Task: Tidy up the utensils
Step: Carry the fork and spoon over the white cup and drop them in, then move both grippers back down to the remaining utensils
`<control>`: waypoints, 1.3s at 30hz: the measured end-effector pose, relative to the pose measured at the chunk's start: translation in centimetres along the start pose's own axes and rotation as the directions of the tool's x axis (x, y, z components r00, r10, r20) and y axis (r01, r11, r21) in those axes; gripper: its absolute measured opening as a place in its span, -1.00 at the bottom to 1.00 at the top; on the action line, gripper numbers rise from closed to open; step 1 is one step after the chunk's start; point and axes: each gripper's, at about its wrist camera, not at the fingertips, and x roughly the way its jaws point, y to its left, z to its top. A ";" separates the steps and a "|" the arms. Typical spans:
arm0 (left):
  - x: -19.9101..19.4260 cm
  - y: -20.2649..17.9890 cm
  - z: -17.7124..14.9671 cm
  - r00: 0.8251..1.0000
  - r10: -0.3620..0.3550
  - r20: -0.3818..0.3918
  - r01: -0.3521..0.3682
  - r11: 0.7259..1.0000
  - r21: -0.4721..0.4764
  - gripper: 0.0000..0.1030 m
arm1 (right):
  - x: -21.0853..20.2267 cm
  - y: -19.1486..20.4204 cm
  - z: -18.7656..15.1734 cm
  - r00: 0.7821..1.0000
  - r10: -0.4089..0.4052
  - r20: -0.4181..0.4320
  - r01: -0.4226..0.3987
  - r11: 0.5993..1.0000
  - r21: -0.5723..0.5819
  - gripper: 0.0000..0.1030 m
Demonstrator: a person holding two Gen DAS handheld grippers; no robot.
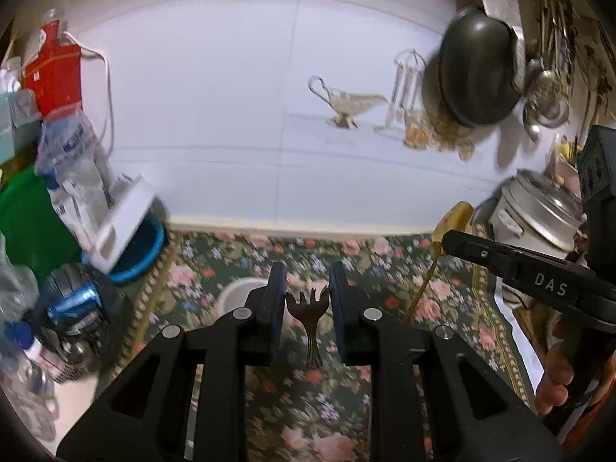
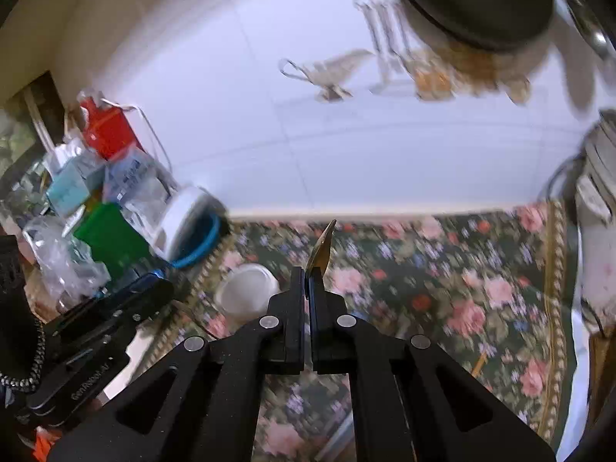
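Utensils sat apart: a dark fork lay on the floral cloth between the left tool's wide-apart fingers, untouched, while the right tool pinched a gold spoon narrowly. Clutter crowded the counter's left edge: green box, red carton, blue-rimmed bowl. A white cup stood nearby. Metal tins lined the right edge; mid-cloth lay open.

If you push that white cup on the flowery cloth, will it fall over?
Probably, with a firm push. The white cup looks light and apparently empty, so it may tip easily. It sits on the flowery tablecloth, which probably grips its base, so tipping seems likelier than sliding.
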 end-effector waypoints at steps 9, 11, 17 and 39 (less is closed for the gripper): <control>0.4 4.4 3.0 0.999 0.012 0.036 -0.012 1.000 -0.016 -0.58 | 2.3 4.7 3.4 0.997 0.065 0.052 -0.062 0.997 -0.053 -0.96; 0.9 5.2 3.4 0.999 0.012 0.035 -0.011 1.000 -0.018 -0.58 | 3.2 5.6 3.8 0.996 0.076 0.051 -0.073 0.996 -0.056 -0.96; 3.1 7.6 3.7 1.000 -0.002 0.012 0.003 1.000 -0.029 -0.58 | 6.2 7.4 4.4 0.995 0.092 0.030 -0.091 0.995 -0.052 -0.96; 13.0 10.5 -0.6 0.967 -0.112 -0.228 0.096 0.992 -0.080 -0.58 | 15.8 7.2 -0.1 0.978 -0.041 -0.204 0.040 0.999 -0.012 -0.95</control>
